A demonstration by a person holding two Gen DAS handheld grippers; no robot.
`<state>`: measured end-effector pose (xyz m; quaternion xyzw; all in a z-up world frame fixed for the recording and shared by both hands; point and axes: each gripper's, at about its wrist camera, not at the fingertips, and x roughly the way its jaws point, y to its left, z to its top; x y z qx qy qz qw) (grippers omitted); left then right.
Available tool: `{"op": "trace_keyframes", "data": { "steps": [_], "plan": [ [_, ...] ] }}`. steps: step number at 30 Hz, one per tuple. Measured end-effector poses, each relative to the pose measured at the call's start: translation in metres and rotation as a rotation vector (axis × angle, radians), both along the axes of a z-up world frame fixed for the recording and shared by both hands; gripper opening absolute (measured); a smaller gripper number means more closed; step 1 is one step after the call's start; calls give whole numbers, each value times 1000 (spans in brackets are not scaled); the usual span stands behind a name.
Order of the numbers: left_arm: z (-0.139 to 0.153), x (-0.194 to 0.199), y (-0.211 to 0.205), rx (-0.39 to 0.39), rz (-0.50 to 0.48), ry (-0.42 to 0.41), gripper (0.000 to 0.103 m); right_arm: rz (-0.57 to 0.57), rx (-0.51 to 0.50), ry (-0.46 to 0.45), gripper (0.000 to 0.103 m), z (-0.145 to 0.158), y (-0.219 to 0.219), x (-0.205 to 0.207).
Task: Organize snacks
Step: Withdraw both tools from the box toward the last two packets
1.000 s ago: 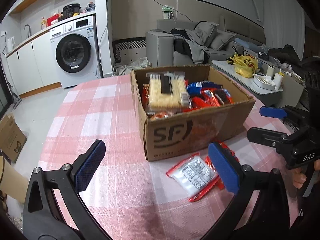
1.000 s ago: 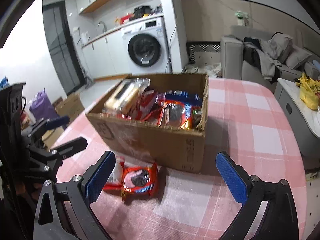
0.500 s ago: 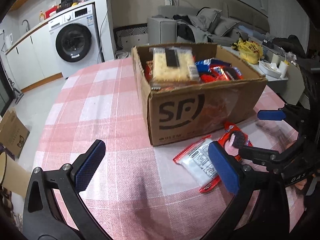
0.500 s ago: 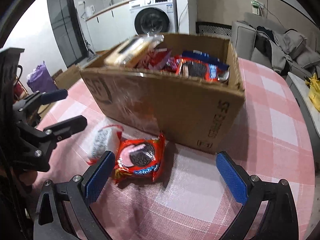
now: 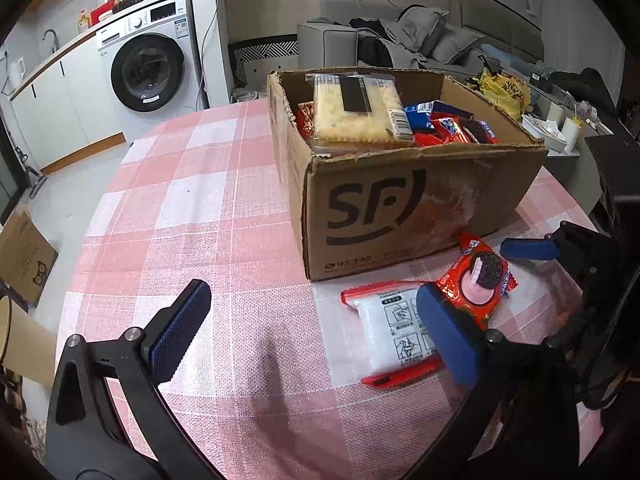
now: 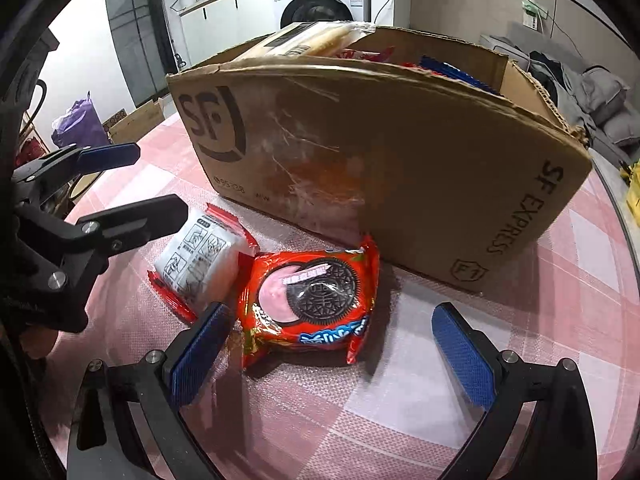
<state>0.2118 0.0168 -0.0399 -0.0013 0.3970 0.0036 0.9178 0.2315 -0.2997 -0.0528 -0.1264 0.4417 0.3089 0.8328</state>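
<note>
Snack packets lie on the pink checked bench [image 5: 192, 208] just in front of the cardboard box: a red Oreo-style cookie pack [image 6: 310, 304] and, touching its left edge, a white-and-red sachet [image 6: 202, 256] printed with instruction drawings. In the right wrist view the cookie pack sits between the spread blue pads of the right gripper [image 6: 334, 354], closer to the left pad, which stands just beside the pack's lower left corner; the right pad is well clear, and nothing is held. The left gripper [image 5: 312, 332] is likewise wide open and empty; in its own view its right pad overlaps the sachet [image 5: 394, 332] and the cookie pack [image 5: 476, 284] lies just beyond that pad, while its left pad hangs over bare cloth. The cardboard box [image 5: 400, 208], marked SF, stands behind both packets, heaped with snacks including a large clear pack of crackers [image 5: 356, 112] and red and blue cookie packs. Beyond the bench are a washing machine [image 5: 148, 56] and a grey sofa [image 5: 404, 36] strewn with clothes.
</note>
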Motion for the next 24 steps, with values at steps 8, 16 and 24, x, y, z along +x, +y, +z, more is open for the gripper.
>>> {"op": "trace_keyframes", "data": {
  "steps": [8, 16, 24],
  "plan": [
    [-5, 2, -7, 11, -23, 24, 102, -86, 19, 36, 102, -5, -18, 22],
    [-15, 4, -17, 41, -64, 48, 102, -76, 11, 29, 102, -4, -20, 24],
    [-21, 4, -16, 18, -67, 61, 102, -43, 8, 28, 96, -5, -24, 17]
  ]
}}
